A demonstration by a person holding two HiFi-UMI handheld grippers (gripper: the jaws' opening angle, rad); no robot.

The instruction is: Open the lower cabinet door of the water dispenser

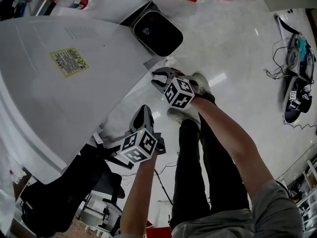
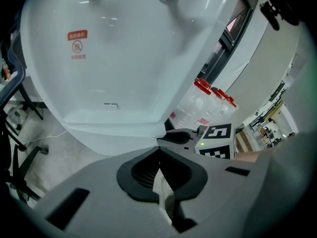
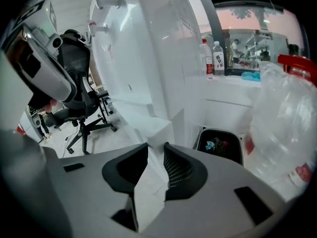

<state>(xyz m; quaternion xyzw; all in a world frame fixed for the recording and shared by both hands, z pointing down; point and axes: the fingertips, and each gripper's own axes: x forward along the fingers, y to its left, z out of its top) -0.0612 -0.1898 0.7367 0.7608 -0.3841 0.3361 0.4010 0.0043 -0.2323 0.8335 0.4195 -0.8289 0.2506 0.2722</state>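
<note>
The white water dispenser point(image 1: 59, 93) fills the left of the head view, seen from above. Its lower cabinet door point(image 1: 130, 100) shows as a pale slanted panel along its right side. My right gripper point(image 1: 159, 78) is at the far end of that panel. In the right gripper view its jaws point(image 3: 154, 155) are shut on the door's thin white edge point(image 3: 151, 187). My left gripper point(image 1: 142, 114) is nearer along the same edge. Its jaws point(image 2: 159, 157) are closed on a thin white sliver point(image 2: 162, 190), which looks like the door edge. The dispenser's front point(image 2: 114, 58) rises just beyond.
A black-lined waste bin point(image 1: 157, 32) stands beside the dispenser. Clear red-capped water jugs point(image 2: 210, 103) stand behind the grippers. A black office chair point(image 1: 64, 192) is at lower left. The person's legs and shoes point(image 1: 198, 83) stand by the door. Cables point(image 1: 294, 83) lie at right.
</note>
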